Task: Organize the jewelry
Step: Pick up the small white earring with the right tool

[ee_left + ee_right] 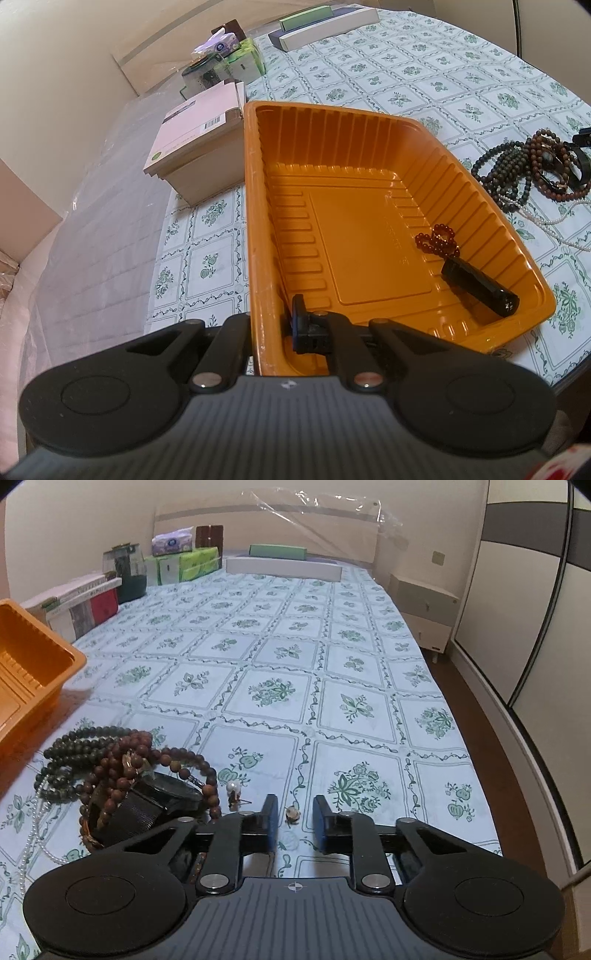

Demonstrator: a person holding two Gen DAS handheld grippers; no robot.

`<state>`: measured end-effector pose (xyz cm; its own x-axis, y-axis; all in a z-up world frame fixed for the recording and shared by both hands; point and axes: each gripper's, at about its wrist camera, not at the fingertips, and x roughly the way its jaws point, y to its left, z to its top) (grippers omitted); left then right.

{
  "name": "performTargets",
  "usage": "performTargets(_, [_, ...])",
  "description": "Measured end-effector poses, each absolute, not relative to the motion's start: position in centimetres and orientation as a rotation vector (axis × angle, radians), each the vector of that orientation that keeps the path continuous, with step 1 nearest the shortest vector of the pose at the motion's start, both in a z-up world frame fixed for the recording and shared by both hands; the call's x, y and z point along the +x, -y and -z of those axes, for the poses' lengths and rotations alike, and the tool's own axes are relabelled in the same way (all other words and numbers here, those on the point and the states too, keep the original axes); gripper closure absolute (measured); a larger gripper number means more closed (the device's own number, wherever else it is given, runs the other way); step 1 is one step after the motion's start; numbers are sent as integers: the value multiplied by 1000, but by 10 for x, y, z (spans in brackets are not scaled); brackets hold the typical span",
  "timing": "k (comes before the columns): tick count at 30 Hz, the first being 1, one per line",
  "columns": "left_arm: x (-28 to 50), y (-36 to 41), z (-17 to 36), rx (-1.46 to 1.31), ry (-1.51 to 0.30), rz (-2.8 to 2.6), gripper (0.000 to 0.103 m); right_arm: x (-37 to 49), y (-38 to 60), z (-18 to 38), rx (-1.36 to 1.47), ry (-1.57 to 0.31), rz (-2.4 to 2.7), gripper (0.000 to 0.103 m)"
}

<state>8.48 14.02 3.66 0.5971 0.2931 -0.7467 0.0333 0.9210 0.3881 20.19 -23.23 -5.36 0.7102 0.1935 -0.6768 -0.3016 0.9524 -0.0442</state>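
left gripper (pixel 273 328): jaws clamped on orange tray (pixel 255 206) wall | right gripper (pixel 294 821): jaws apart, small earring (pixel 293 814) between, untouched | bead pile (pixel 110 760) near tray

Glossy ribbed plastic tray (pixel 369 155), matt printed cloth (pixel 332 657), wooden-looking beads (pixel 122 771), pearly strand (pixel 31 834).

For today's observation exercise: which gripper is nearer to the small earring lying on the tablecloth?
Right. The right gripper has the small earring between its open fingers, not pinched; the left gripper is clamped on the orange tray wall, farther off.
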Motion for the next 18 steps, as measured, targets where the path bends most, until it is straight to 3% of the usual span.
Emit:
performTargets(3, [85,-140,-37,385,-924,-155,99,201,232,55,-153,-738,-282,97])
performTargets(11, [85,-140,-37,387,-922,-155,99,176,213,20,-160,-633,-331,97])
performTargets(18, [84,-139,-37,384,-922,-155,99,139,137,-24,-141,-561,-649,97])
